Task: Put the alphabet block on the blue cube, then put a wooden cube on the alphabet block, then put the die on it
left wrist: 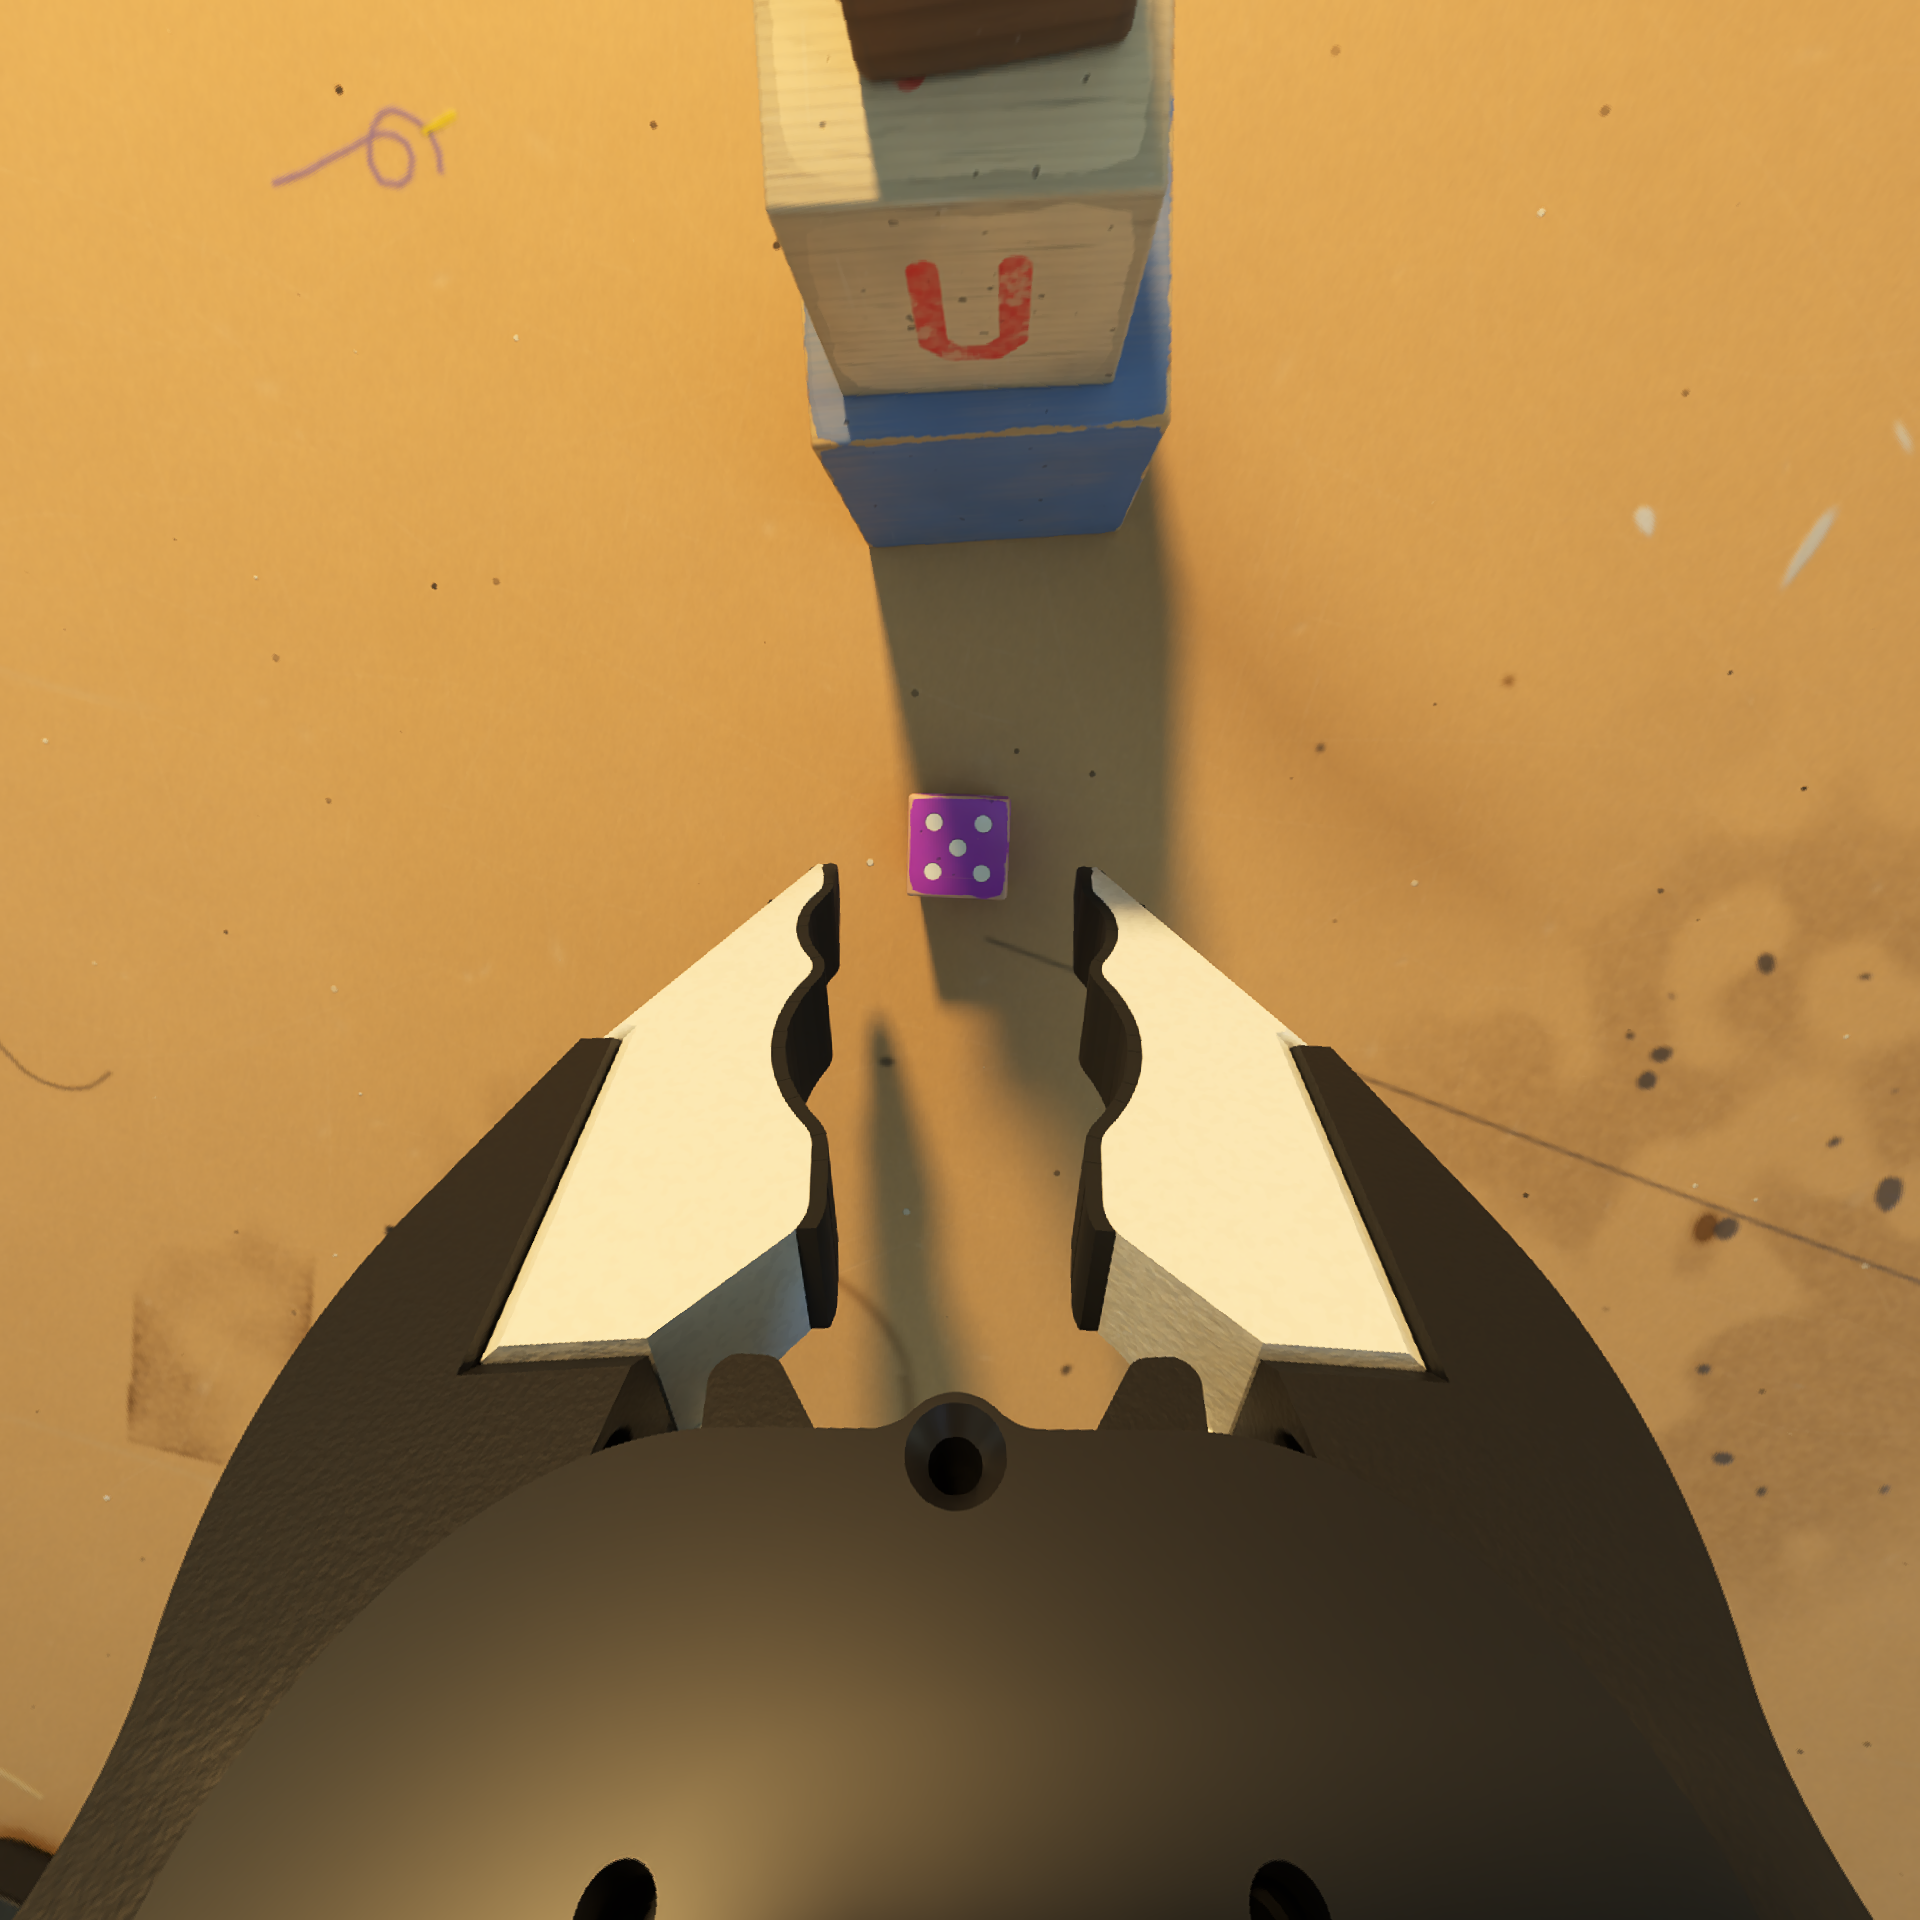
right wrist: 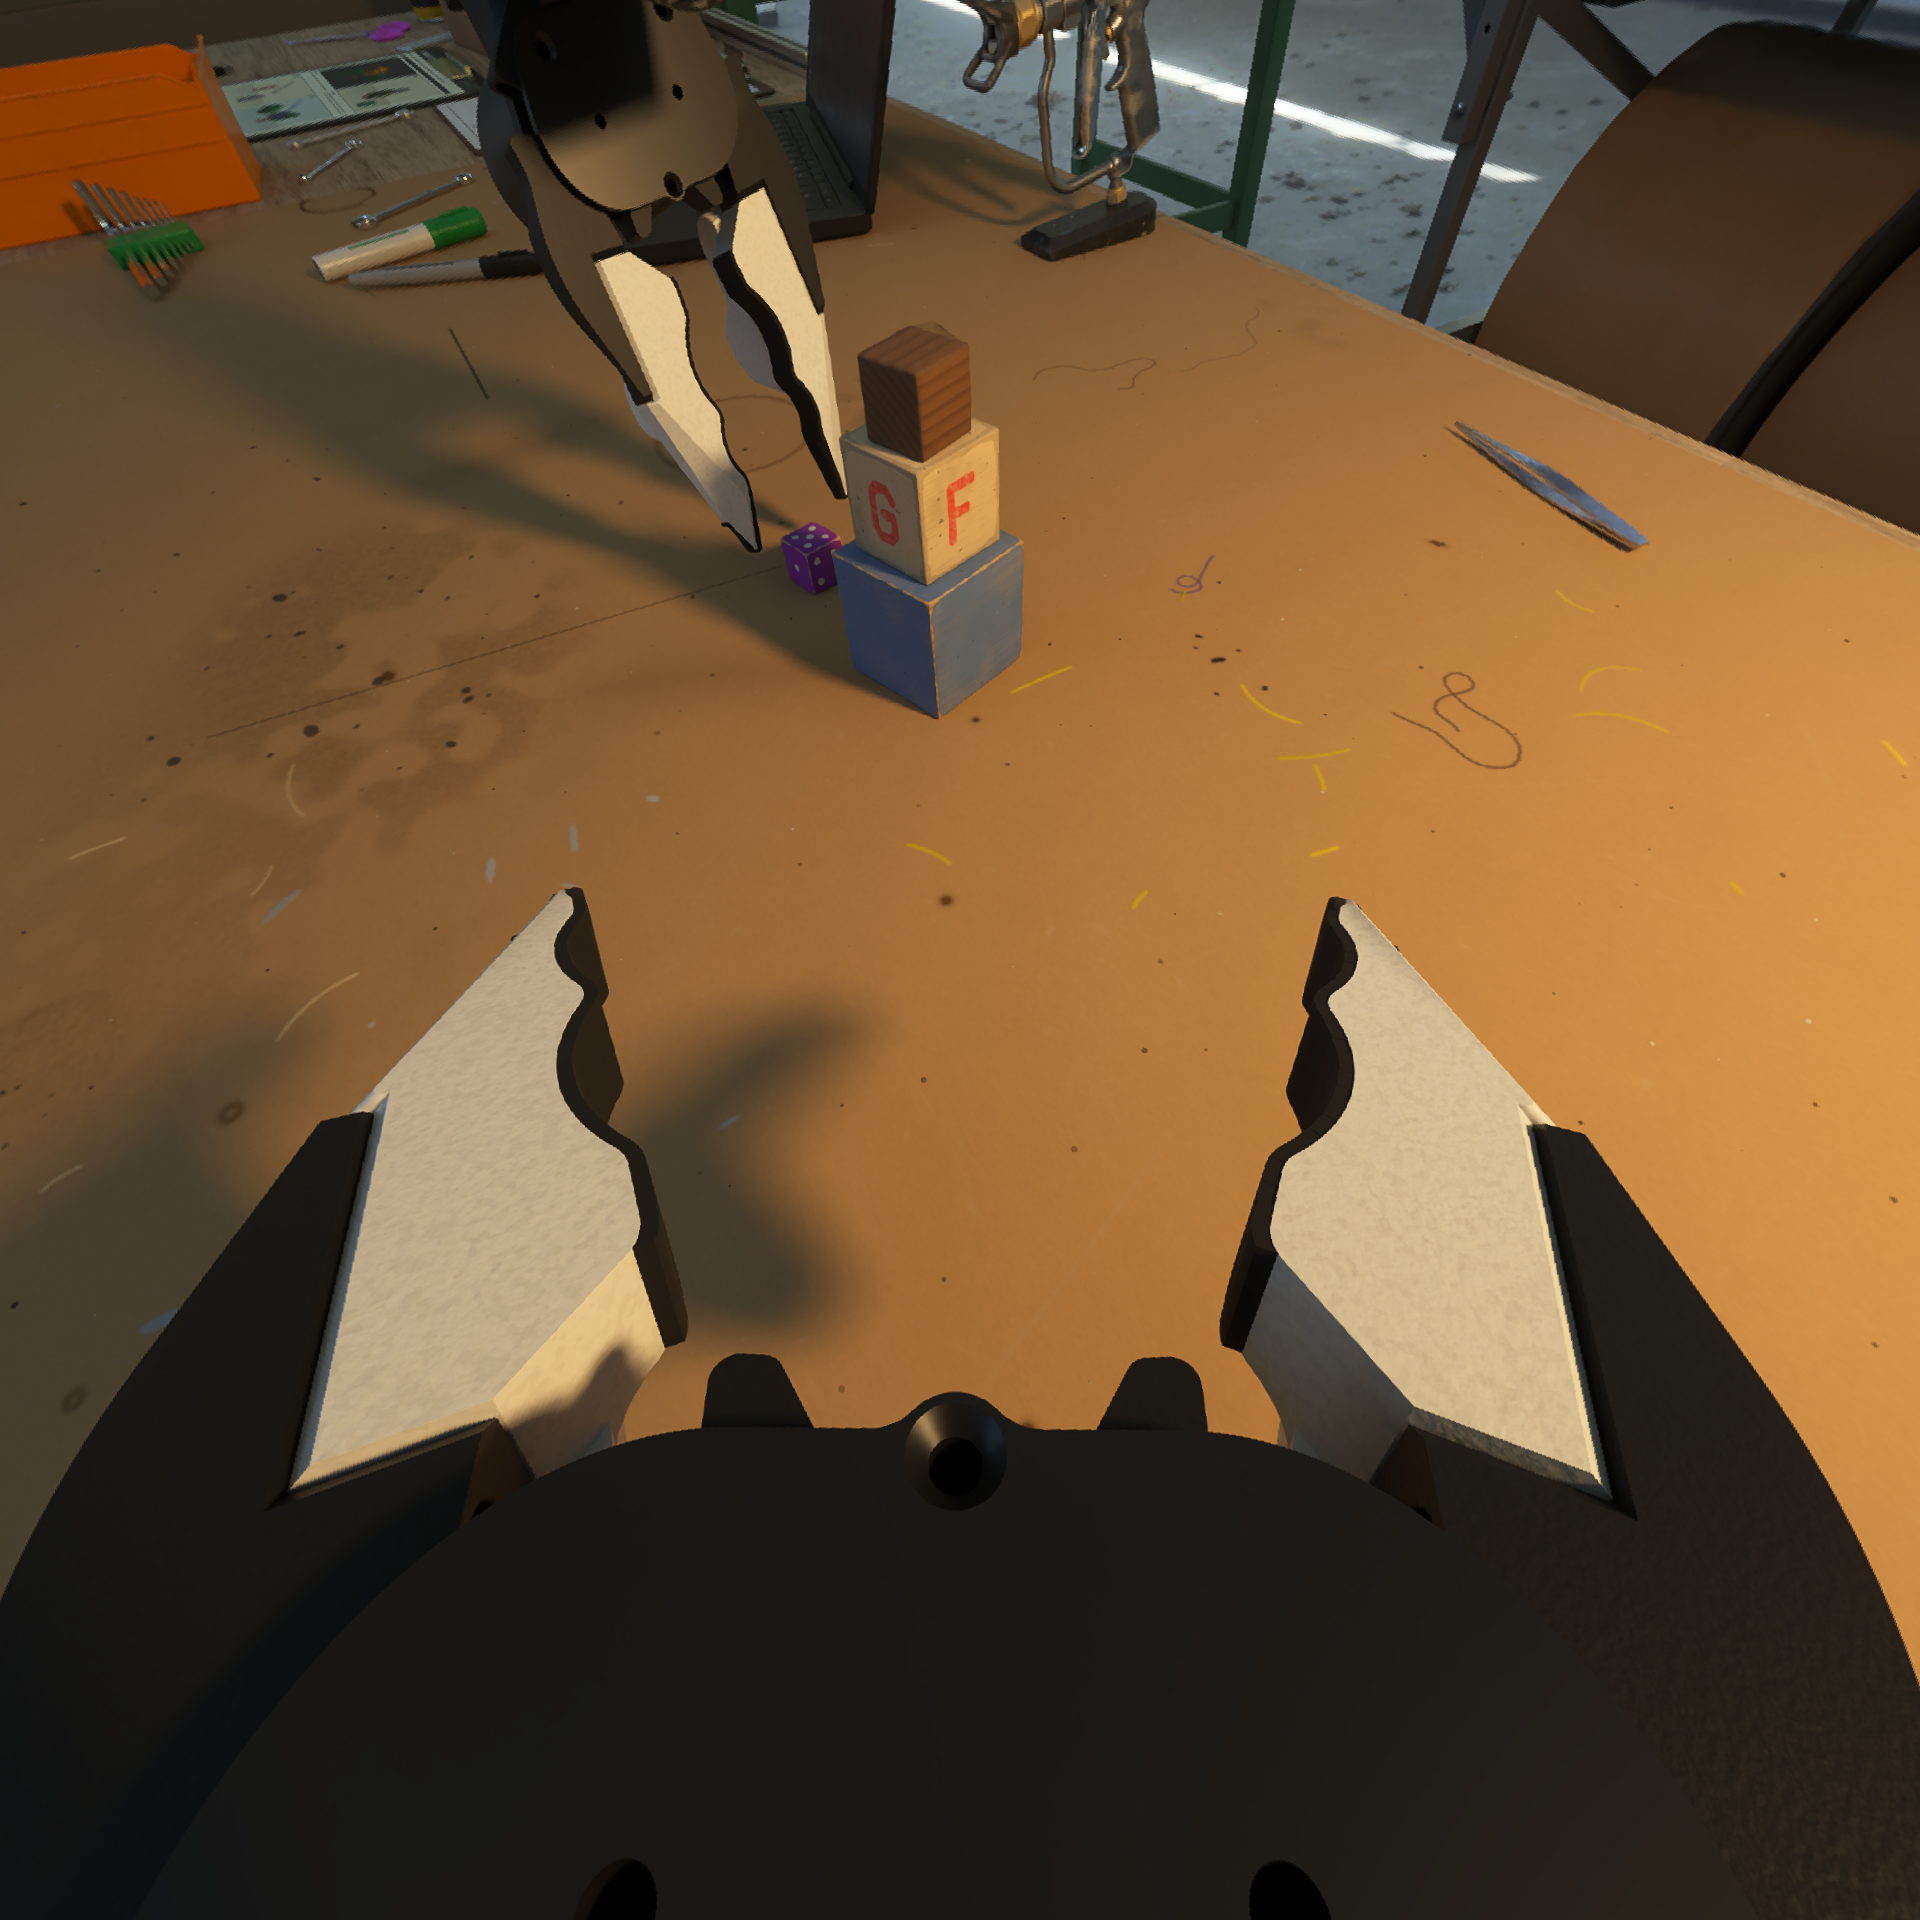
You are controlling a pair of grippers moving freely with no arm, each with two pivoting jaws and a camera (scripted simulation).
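The left gripper (left wrist: 956, 868) hangs tilted down over the counter (left wrist: 416, 675) with its jaws parted and nothing between them. The purple die (left wrist: 957, 846) lies on the counter just past its fingertips, roughly centred on the gap and apart from both fingers; one face with white pips shows, and the die's other sides are hard to make out from this view. Straight ahead of the left gripper, beyond the die, stands the stack: the blue cube (left wrist: 987, 483) on the counter, the alphabet block (left wrist: 966, 301) on it, and the wooden cube (left wrist: 987, 36) on top. The frame's upper edge cuts the wooden cube off, so only its lower part shows.

The right gripper (right wrist: 956, 896) sits well back from the stack, jaws wide apart and empty, over bare counter. Ahead of it the whole stack is visible, with the die (right wrist: 810, 556) on the counter just beside the blue cube (right wrist: 930, 629) and partly hidden behind it. The left gripper (right wrist: 795, 520) reaches down close to the die there. Clutter at the far-left counter edge includes an orange box (right wrist: 114, 135) and a green-capped marker (right wrist: 400, 241), small and hard to read.
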